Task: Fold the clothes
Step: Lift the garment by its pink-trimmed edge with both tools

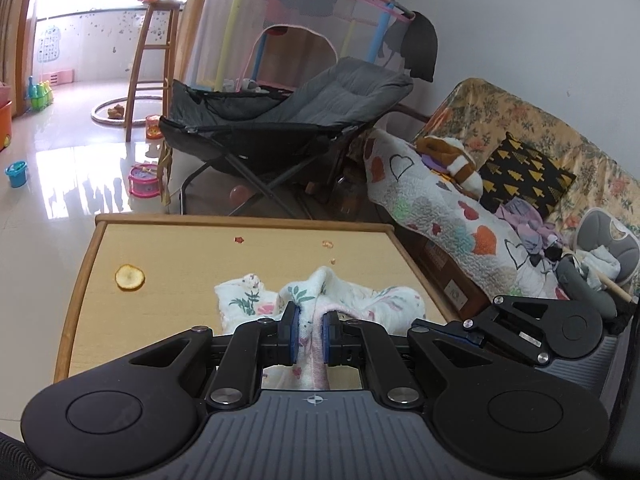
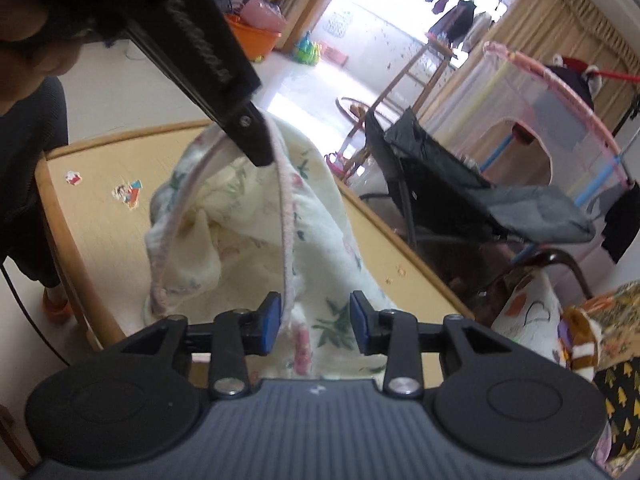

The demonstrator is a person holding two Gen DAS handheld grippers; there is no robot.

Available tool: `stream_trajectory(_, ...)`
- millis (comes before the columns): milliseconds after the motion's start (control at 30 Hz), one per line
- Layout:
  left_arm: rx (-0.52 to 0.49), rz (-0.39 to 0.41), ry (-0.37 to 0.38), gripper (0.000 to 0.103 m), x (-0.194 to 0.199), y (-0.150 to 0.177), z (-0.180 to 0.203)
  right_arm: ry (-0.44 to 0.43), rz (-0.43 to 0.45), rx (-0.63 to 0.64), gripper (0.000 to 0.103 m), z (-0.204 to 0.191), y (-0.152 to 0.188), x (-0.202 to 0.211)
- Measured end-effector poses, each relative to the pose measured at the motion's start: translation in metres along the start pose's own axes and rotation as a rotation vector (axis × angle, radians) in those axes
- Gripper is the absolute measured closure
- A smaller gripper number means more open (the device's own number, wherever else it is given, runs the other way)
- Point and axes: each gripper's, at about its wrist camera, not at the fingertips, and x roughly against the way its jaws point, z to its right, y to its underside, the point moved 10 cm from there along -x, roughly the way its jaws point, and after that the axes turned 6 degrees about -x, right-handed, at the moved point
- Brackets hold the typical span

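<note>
Over the worktop (image 1: 160,248), our left tongs (image 1: 311,334) pinch the floral garment (image 2: 320,216) by its pink hem; our right tongs (image 2: 314,322) gape around it, pads not pressing — soft, light, floppy cloth, best gripped along that hem.

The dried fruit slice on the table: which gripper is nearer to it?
Left. The left gripper is right of the slice, shut on the cloth; the right gripper sits farther right.

The white floral cloth with pink piping (image 1: 316,304) runs down behind the black left gripper (image 1: 311,328), its lower part hidden. In the right wrist view the cloth (image 2: 256,216) is blurred, and the person's dark sleeve (image 2: 28,152) is cut off at the left edge.
</note>
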Motion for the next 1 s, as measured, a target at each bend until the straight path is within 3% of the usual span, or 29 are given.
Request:
stream_trajectory(300, -0.015, 0.030, 0.027, 0.092, 0.019, -0.012, 0.014, 0.035, -0.023, 0.018, 0.066, 0.003, -0.004, -0.003)
stream_trajectory(433, -0.031, 0.039, 0.036, 0.092, 0.026, -0.015, 0.020, 0.008, -0.053, -0.009, 0.067, 0.012, -0.007, -0.009)
stream_trajectory(533, -0.036, 0.042, 0.040, 0.092, 0.029, -0.014, 0.021, -0.020, -0.091, -0.050, 0.073, 0.018, -0.008, -0.015)
stream_trajectory(667, -0.033, 0.043, 0.036, 0.092, 0.032, -0.013, 0.018, -0.036, -0.093, -0.029, 0.097, 0.021, -0.012, -0.016)
stream_trajectory(1000, -0.035, 0.048, 0.022, 0.092, 0.038, -0.014, 0.007, -0.099, -0.115, 0.029, 0.099, 0.028, -0.018, 0.002)
